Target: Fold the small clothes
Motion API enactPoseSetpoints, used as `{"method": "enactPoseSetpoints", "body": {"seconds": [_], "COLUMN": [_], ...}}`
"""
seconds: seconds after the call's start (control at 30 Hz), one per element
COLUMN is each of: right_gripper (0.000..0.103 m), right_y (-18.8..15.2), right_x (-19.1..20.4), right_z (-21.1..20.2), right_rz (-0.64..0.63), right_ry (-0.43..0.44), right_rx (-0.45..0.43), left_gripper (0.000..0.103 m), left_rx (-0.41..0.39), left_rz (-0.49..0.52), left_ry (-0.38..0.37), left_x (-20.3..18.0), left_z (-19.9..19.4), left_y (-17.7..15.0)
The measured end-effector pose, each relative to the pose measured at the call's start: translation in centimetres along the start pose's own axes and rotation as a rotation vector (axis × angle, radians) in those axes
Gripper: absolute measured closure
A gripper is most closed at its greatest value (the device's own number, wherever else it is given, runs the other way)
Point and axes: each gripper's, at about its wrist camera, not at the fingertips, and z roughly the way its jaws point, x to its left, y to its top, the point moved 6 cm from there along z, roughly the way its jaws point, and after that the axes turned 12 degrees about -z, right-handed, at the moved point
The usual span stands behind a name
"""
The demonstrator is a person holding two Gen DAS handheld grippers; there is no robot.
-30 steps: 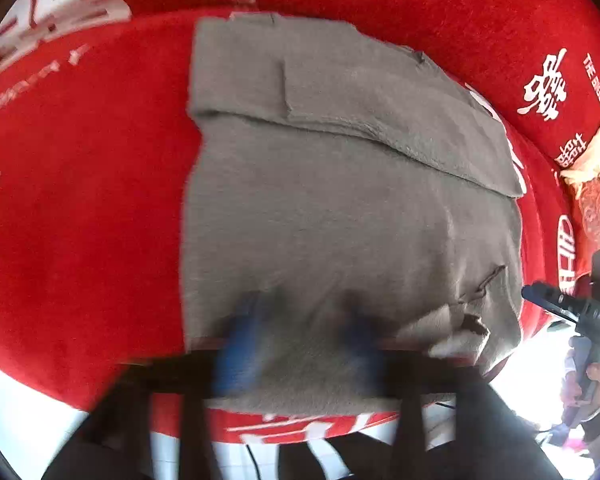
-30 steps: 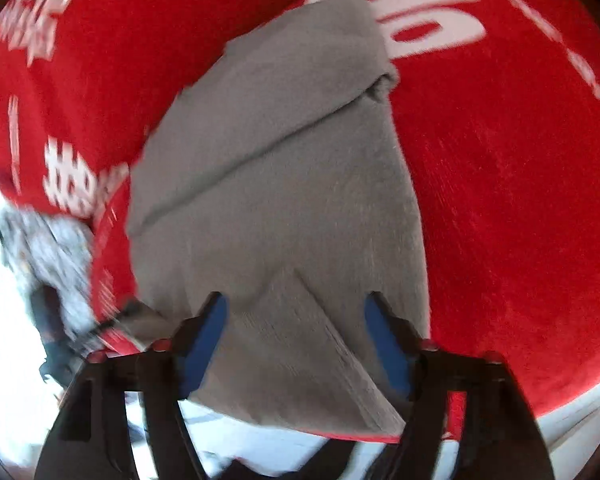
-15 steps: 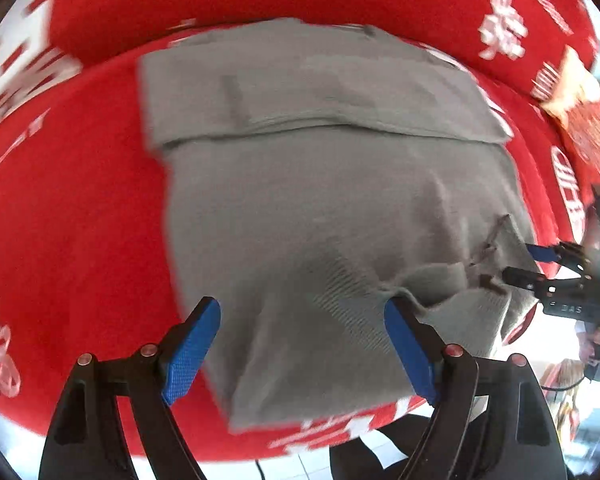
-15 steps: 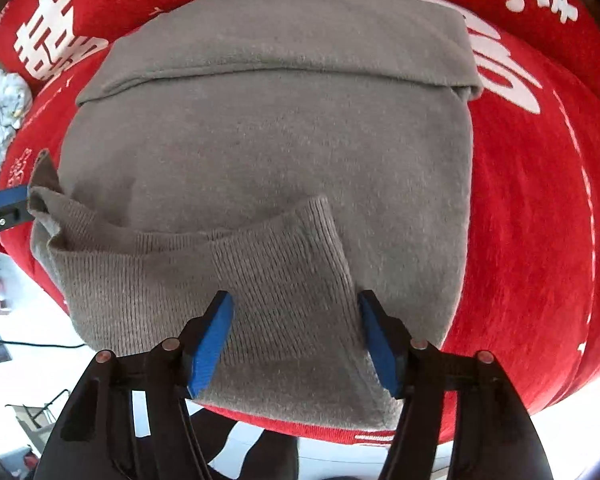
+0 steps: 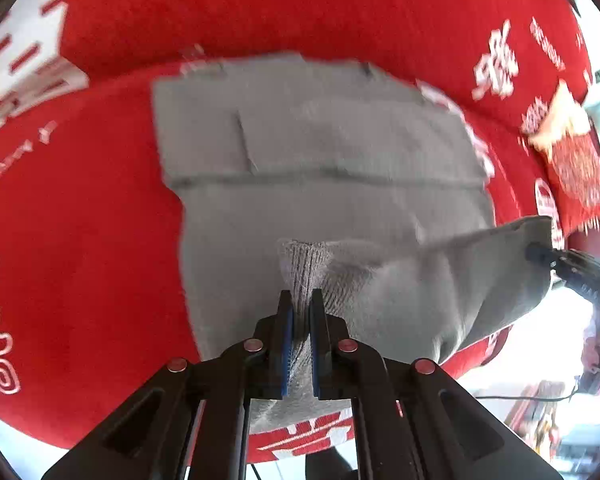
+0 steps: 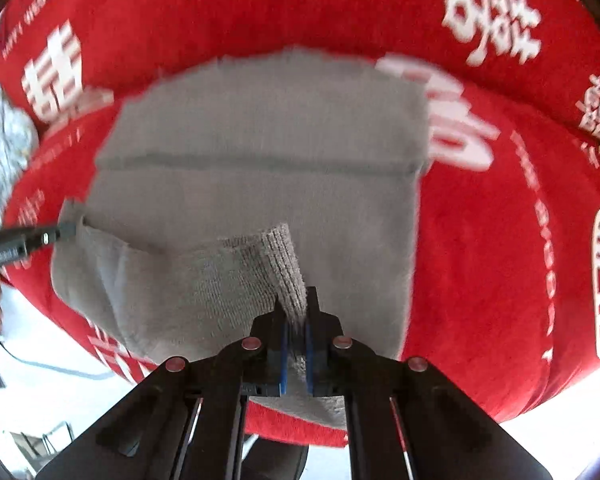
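Observation:
A grey knitted sweater (image 5: pixel 300 208) lies partly folded on a red cloth-covered surface (image 5: pixel 100 240); it also shows in the right wrist view (image 6: pixel 260 184). My left gripper (image 5: pixel 300 300) is shut on the ribbed hem at the sweater's near left corner. My right gripper (image 6: pixel 296 312) is shut on the ribbed hem at the near right corner. Both corners are lifted a little above the cloth. The right gripper shows at the right edge of the left wrist view (image 5: pixel 540 252). The left gripper shows at the left edge of the right wrist view (image 6: pixel 56 234).
The red cloth carries white lettering (image 6: pixel 488 12). A red and gold tasselled item (image 5: pixel 572 160) lies at the right. A pale patterned garment (image 6: pixel 4 140) lies at the far left. The surface's near edge drops to a white floor (image 6: pixel 40 392).
Both grippers have closed on the sweater's near hem corners and raised them. Half a second ago both were open over the hem.

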Motion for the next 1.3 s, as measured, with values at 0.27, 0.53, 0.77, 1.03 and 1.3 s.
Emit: {"method": "enactPoseSetpoints", "body": {"seconds": [0.27,0.53,0.77,1.03,1.3], "right_gripper": [0.096,0.096,0.096,0.096,0.066], "right_y": [10.7,20.2,20.9,19.9,18.2], "right_x": [-4.5,-8.5,-10.4,-11.8,-14.8], "right_z": [-2.8,5.3,14.6,17.9,14.1], "right_rz": [-0.019,-0.011,0.048,0.115,0.215], "right_ry": [-0.01,-0.008,0.007,0.002,-0.03], "right_rx": [-0.157,-0.139,-0.029,0.005,0.024], "left_gripper": [0.095,0.095,0.095,0.031,0.028], "left_rx": [-0.226,-0.273,-0.185,-0.195,-0.138], "left_rz": [-0.083,-0.15,-0.215,-0.263,-0.296], "left_ry": [0.012,0.152,0.259,0.436,0.364], "left_x": [-0.9,-0.1,2.3,5.7,7.4], "left_z": [-5.4,1.4,10.1,11.6,6.7], "left_y": [10.0,20.0,21.9,22.4,19.1]}}
